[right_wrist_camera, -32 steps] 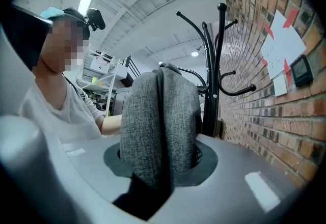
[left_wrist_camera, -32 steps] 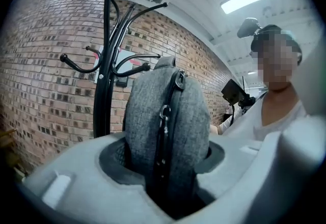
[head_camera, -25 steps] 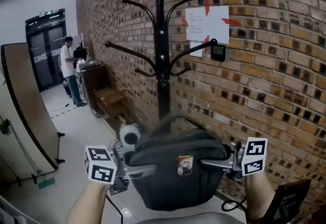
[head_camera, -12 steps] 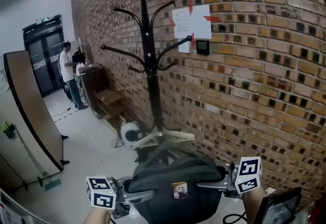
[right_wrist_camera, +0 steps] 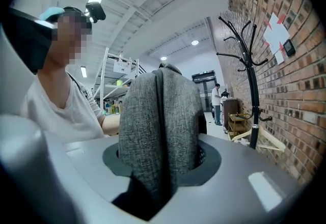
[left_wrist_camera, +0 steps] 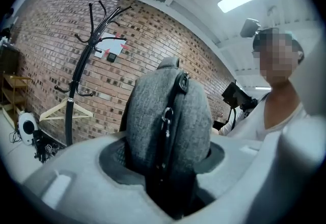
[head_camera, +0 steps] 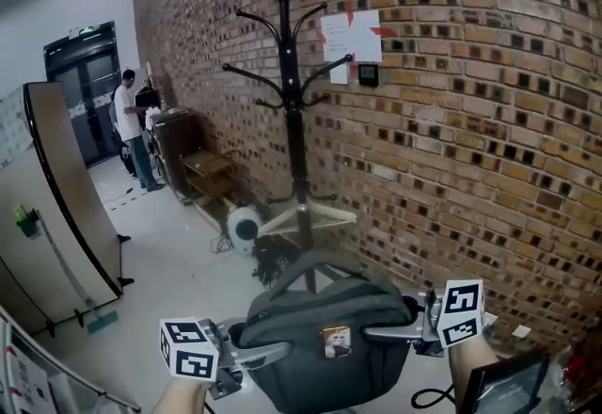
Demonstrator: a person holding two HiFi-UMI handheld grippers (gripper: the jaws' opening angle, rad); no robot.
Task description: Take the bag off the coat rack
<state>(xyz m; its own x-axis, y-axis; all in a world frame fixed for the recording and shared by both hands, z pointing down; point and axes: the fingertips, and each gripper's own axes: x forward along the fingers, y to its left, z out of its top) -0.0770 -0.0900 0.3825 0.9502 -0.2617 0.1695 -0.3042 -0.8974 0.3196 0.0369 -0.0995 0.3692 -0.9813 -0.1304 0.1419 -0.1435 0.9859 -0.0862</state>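
Note:
A grey fabric bag with a dark handle hangs between my two grippers, low in the head view and clear of the rack. My left gripper is shut on the bag's left end, where a zip pull shows on the bag between the jaws of the left gripper. The right gripper is shut on the bag's right end, and grey cloth of the bag fills the jaws of the right gripper. The black coat rack stands bare-armed against the brick wall, well beyond the bag.
A wooden hanger and a white round appliance lie at the rack's foot. Further left along the wall are a dark cabinet, a standing person and a leaning board. A black screen is at the bottom right.
Both grippers and the bag have drawn back from the coat rack, which now looks smaller and farther away. The bag sits a little lower. Both grips are unchanged.

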